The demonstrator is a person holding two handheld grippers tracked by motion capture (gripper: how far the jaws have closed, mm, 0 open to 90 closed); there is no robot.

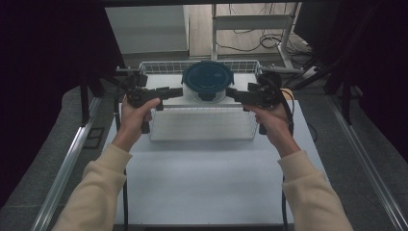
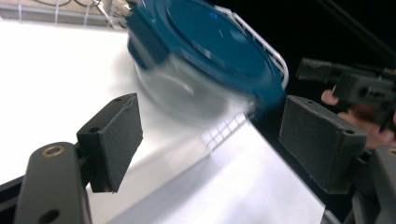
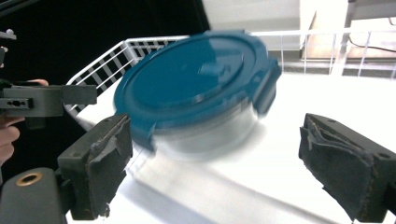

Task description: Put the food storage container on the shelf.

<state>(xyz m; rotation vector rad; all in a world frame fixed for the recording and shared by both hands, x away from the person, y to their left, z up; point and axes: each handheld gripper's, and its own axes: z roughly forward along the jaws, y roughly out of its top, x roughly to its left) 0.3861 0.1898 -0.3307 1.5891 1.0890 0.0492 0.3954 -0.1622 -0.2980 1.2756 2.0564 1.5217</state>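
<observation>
Jaws of both the left gripper (image 1: 179, 91) and right gripper (image 1: 230, 92) stand apart, flanking the lidded container (image 1: 208, 82) in the far wire basket (image 1: 202, 126), apparently for a two-sided lift.

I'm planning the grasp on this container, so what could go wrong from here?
Both grippers, left and right, are open beside the round clear container with its blue clip lid. The curved smooth wall may slip between flat pads. A jaw might catch a lid clip. The wire basket rim may block either gripper.
</observation>
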